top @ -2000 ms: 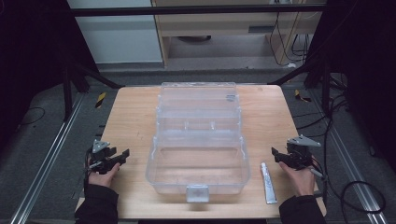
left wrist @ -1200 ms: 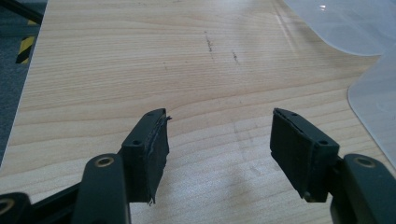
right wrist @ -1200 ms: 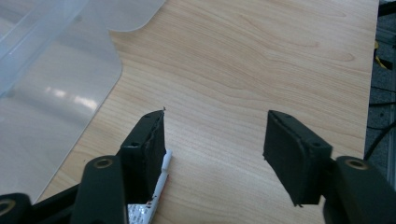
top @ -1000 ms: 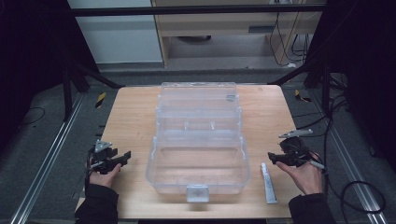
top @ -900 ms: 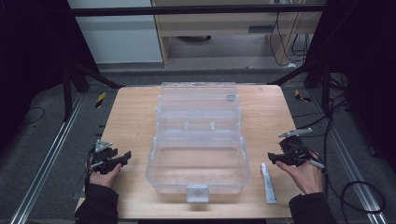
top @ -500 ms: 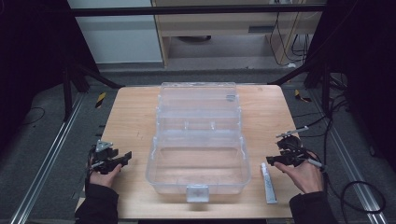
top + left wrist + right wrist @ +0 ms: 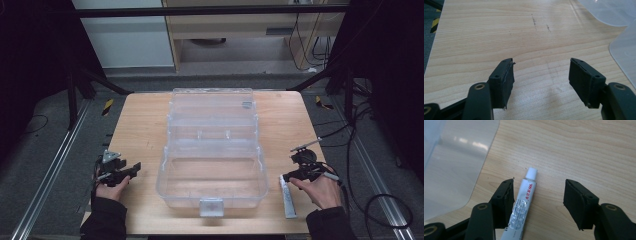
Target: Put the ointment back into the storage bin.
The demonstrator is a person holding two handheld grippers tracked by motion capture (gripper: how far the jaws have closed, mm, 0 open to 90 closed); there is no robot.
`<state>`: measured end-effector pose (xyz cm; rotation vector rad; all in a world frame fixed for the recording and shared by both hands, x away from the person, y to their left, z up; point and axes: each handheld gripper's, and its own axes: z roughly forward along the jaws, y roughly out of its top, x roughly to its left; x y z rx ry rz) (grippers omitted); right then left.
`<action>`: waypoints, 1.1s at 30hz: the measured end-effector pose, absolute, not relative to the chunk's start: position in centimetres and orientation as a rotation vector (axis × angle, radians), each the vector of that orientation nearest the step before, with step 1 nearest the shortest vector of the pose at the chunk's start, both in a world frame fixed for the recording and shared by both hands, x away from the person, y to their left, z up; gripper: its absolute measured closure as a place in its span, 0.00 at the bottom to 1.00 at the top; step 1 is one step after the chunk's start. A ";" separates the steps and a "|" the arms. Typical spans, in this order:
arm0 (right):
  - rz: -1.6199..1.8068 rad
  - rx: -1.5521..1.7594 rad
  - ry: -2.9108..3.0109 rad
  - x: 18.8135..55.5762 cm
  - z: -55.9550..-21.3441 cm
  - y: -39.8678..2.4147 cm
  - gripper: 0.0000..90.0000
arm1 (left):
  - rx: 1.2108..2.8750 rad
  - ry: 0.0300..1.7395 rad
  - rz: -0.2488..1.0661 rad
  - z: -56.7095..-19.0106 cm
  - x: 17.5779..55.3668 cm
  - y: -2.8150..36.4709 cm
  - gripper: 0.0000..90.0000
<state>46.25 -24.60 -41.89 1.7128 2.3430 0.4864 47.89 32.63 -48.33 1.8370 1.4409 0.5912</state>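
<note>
Lying flat on the wooden table (image 7: 140, 125) near its front right corner: one small silver tube (image 7: 521, 205) with a white cap and red print, just beside the clear plastic box (image 7: 210, 165) but not touching it. Sitting between the jaws of the right gripper (image 7: 537, 202), far closer to the left jaw as the right gripper view gives it, cap pointing away from the hand. Not quite possible to tell whether that near jaw is touching the tube; a wide gap showing to the other jaw, so no pinching yet. Jaws spread, having just been closing a little, with the tube between them. In the high view, hovering at the tube's (image 7: 288, 199) far end, the right gripper (image 7: 295, 175) carried by the person's right hand (image 7: 322, 190).

Resting near the table's front left edge, well apart from the tube: the left gripper (image 7: 125, 172), jaws spread wide over bare wood, holding nothing, with the box's rounded corner showing off to one side in the left gripper view (image 7: 540, 82).

Standing open in the middle of the table: the box, lid laid back toward the far edge, holding nothing visible in either half.

Counting: one tube, one box, two grippers, one table.
</note>
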 end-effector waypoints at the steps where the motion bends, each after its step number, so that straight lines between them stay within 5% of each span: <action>1: 0.475 1.715 2.352 46.3 -42.0 -24.5 0.47 | 1.837 1.441 0.591 -48.3 47.9 32.6 0.40; 33: 0.355 1.827 2.447 46.4 -45.5 -23.6 0.59 | 1.841 1.441 0.587 -48.3 47.9 32.7 0.40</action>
